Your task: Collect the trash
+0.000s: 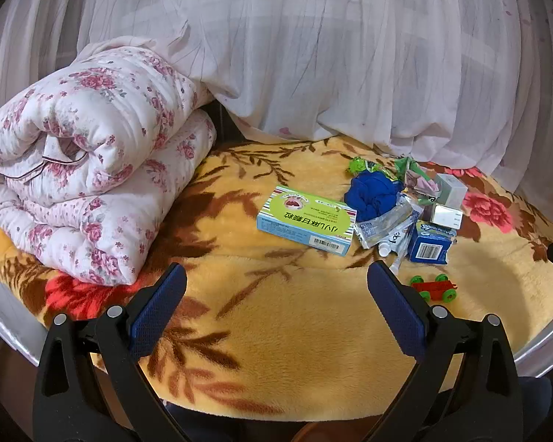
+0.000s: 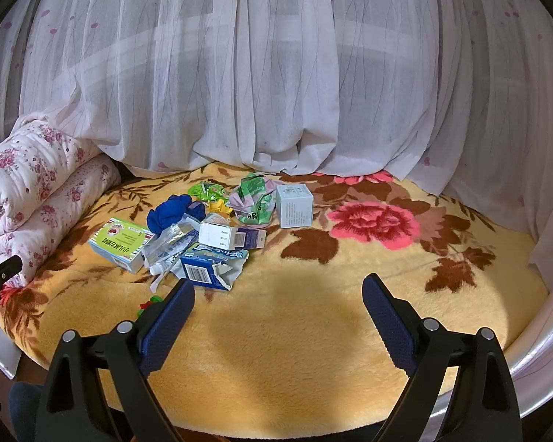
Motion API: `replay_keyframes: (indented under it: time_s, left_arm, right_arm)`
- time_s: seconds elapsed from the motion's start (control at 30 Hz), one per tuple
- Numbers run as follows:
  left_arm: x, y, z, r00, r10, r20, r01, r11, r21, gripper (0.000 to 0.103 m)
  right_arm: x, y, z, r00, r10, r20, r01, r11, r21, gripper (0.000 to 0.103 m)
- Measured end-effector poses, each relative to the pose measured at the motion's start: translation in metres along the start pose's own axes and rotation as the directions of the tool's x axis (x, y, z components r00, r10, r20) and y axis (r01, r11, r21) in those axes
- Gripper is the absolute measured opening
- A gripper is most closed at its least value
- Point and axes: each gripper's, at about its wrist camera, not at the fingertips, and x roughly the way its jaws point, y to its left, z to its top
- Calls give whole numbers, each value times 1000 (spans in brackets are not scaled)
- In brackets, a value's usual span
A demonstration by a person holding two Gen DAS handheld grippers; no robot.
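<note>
Trash pile (image 2: 210, 235) on blanket (image 2: 313, 350), quilt (image 2: 37, 199) left (folded), curtain (image 2: 276, 92) behind

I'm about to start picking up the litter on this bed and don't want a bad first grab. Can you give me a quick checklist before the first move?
1. Left hand-held gripper open and empty: ok.
2. Right hand-held gripper open and empty: ok.
3. Green medicine box lies apart from the pile, free to grasp: ok.
4. Torn blue carton nearest the right hand-held gripper, unobstructed: ok.
5. Toy car sits near the trash, easy to grab by mistake: not ok.
6. Bin or bag for the trash in view: not ok.
</note>
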Motion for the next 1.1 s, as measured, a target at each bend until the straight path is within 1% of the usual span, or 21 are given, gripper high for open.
replay_keyframes:
  time_s: [0.8, 0.87, 1.1]
  left_arm:
    - [1, 4, -5, 1000, -9, -7, 9, 1000, -8, 96]
    - [1, 4, -6, 1000, -12, -8, 11, 1000, -9, 96]
    - [1, 3, -6, 1000, -8, -9, 8, 1000, -7, 96]
  right_arm:
    - [0, -1, -2, 1000, 6, -5, -6, 1000, -4, 91]
    - [-1, 5, -6, 1000, 5, -7, -5, 1000, -7, 91]
    - [-1, 5, -5, 1000, 5, -8, -5, 1000, -8, 91]
